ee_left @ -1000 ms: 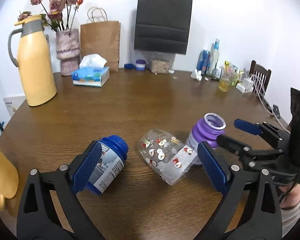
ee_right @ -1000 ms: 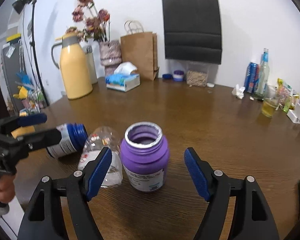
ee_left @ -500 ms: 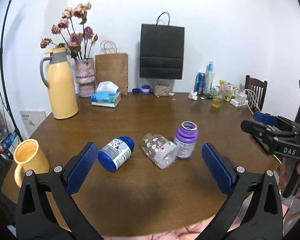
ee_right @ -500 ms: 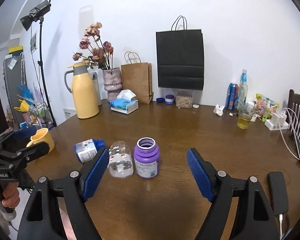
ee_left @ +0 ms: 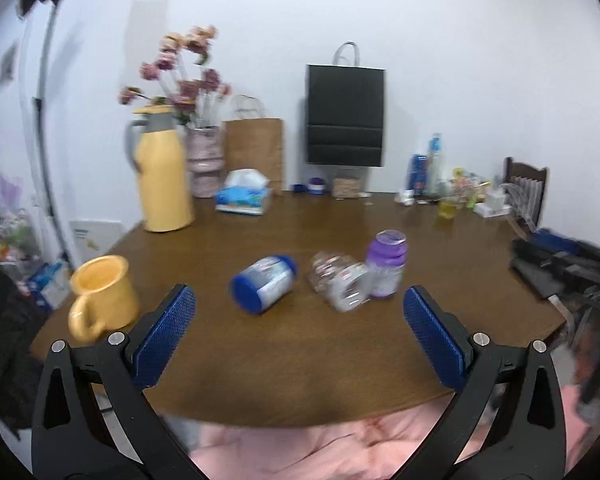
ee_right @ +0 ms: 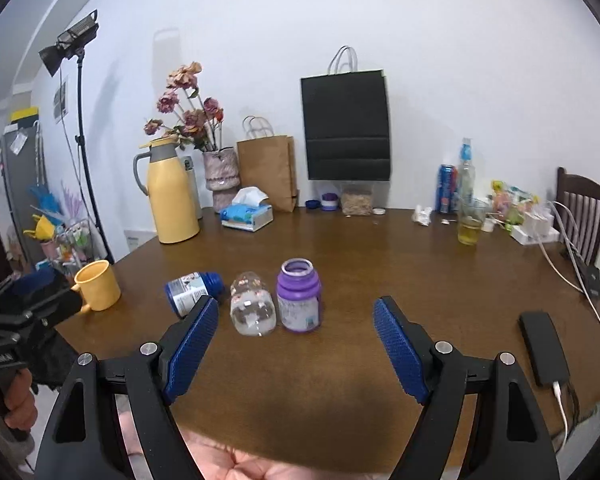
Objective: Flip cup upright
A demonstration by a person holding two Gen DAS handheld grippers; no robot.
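Near the wooden table's (ee_right: 340,380) front edge a purple cup (ee_right: 299,296) (ee_left: 385,264) stands upright with its mouth up. Touching its left side, a clear cup with small red prints (ee_right: 253,308) (ee_left: 340,286) lies on its side. Further left, a blue-capped jar (ee_right: 192,290) (ee_left: 264,283) also lies on its side. My left gripper (ee_left: 298,320) is open, held back over the table's front edge, empty. My right gripper (ee_right: 295,312) is open and empty too, well short of the purple cup. The left wrist view is blurred.
A yellow mug (ee_right: 98,285) stands upright at the left edge. At the back stand a yellow jug (ee_right: 172,196), a flower vase (ee_right: 220,180), a tissue box (ee_right: 246,216) and paper bags (ee_right: 346,124). A glass of yellow liquid (ee_right: 470,222), a phone on a cable (ee_right: 544,348) and a chair (ee_right: 582,208) are to the right.
Both grippers have drawn back and up from the cups, which now look smaller and farther. The cups and jar have not moved. Both grippers stayed open.
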